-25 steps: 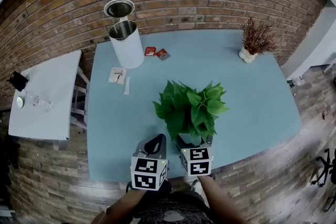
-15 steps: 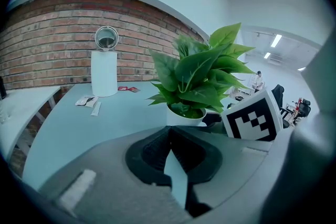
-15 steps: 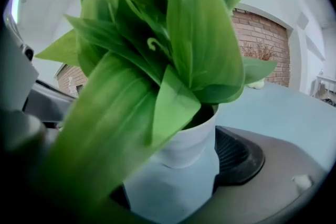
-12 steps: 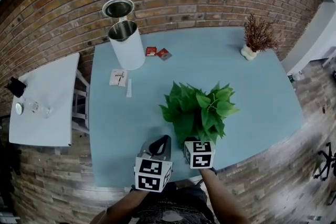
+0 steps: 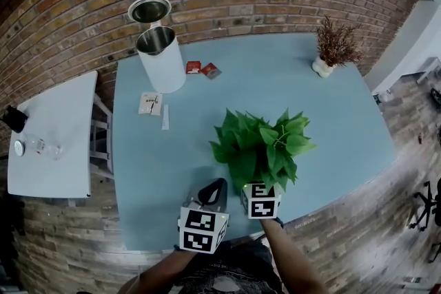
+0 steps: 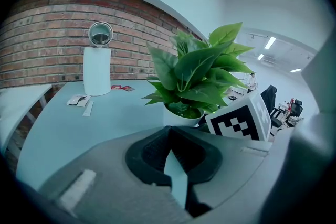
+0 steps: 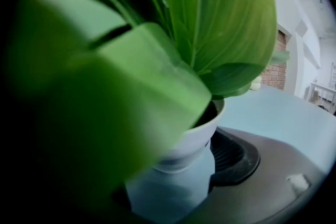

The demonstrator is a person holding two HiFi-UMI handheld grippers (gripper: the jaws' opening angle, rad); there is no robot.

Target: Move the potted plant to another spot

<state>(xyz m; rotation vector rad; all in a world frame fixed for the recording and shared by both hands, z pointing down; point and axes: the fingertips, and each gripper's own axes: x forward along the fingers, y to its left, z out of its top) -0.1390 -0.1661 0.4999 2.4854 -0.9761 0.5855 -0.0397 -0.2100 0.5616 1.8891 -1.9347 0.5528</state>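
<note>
The potted plant [image 5: 265, 148], broad green leaves in a small white pot [image 6: 181, 115], stands on the blue table [image 5: 331, 127] near its front edge. My right gripper [image 5: 265, 184] reaches in under the leaves, and the pot [image 7: 189, 147] sits between its wide jaws. They are closing slightly. Its right finger [image 7: 233, 157] lies close beside the pot wall, and blurred leaves hide the left one. My left gripper [image 5: 215, 187] is shut and empty just left of the pot, its tips [image 6: 169, 131] together.
A tall white bin [image 5: 160, 58] with its lid [image 5: 149, 9] raised stands at the back left. Red packets [image 5: 202, 68] and paper sachets [image 5: 151, 103] lie near it. A dried plant in a white vase [image 5: 334, 48] is at the back right. A white side table [image 5: 52, 134] is left.
The plant and my right gripper shifted a little to the right along the table's front, then stayed put. My left gripper barely moved.
</note>
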